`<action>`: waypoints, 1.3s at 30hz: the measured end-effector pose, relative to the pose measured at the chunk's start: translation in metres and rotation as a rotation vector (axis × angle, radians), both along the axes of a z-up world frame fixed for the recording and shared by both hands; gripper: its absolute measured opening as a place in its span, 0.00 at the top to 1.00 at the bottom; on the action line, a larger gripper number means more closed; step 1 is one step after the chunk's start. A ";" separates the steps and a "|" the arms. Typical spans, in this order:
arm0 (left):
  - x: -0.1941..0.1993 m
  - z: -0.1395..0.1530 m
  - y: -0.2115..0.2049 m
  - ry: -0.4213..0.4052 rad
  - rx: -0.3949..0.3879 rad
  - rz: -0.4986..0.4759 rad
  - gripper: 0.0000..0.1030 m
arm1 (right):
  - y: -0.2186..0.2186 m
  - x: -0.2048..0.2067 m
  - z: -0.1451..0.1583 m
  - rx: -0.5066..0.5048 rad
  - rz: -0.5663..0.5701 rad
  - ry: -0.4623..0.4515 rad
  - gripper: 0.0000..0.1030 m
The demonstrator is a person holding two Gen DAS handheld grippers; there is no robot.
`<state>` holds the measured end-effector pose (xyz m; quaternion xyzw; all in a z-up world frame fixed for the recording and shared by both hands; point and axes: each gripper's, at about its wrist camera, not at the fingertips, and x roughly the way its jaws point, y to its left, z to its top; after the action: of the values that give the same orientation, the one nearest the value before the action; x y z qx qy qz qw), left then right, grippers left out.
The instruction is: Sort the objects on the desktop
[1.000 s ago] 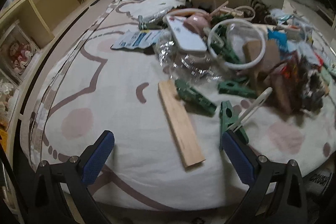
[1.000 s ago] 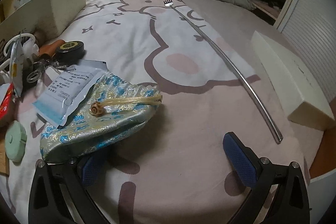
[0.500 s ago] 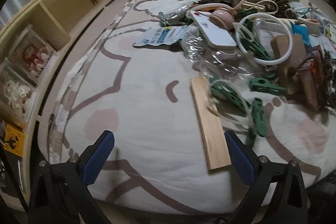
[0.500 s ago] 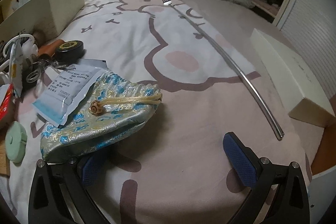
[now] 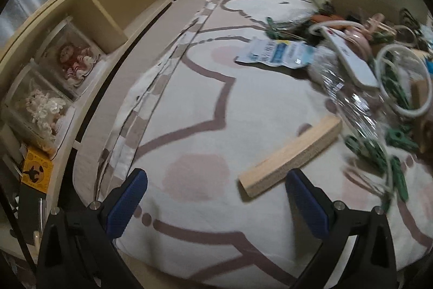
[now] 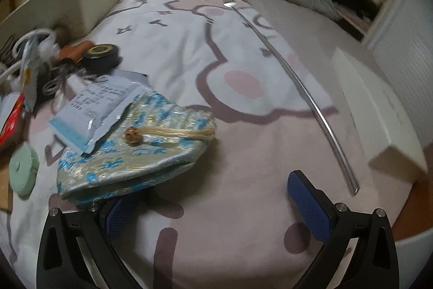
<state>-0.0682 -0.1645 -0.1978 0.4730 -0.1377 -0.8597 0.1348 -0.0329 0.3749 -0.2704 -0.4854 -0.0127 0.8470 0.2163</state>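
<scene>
The left gripper (image 5: pixel 216 197) is held wide open over the patterned bed cover (image 5: pixel 189 99), and nothing is gripped. A wooden block (image 5: pixel 291 155) lies flat just ahead of its right finger, at the edge of a blurred pile where green clothespins (image 5: pixel 379 151) and a white ring (image 5: pixel 403 80) can be made out. The right gripper (image 6: pixel 213 201) is also spread wide and empty; its left finger is partly hidden under a brocade pouch (image 6: pixel 135 153) (blue flowers on it). A long metal back scratcher (image 6: pixel 297 83) is seen well apart, beside a white box (image 6: pixel 379 113).
</scene>
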 end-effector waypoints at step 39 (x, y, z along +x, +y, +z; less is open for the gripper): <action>-0.017 0.003 0.018 0.025 0.202 -0.143 0.00 | -0.007 -0.008 0.010 -0.174 0.033 -0.061 0.00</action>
<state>-0.0852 -0.1467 -0.1945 0.4624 -0.0820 -0.8825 0.0264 -0.0406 0.3679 -0.2608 -0.5277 0.0463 0.8332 0.1588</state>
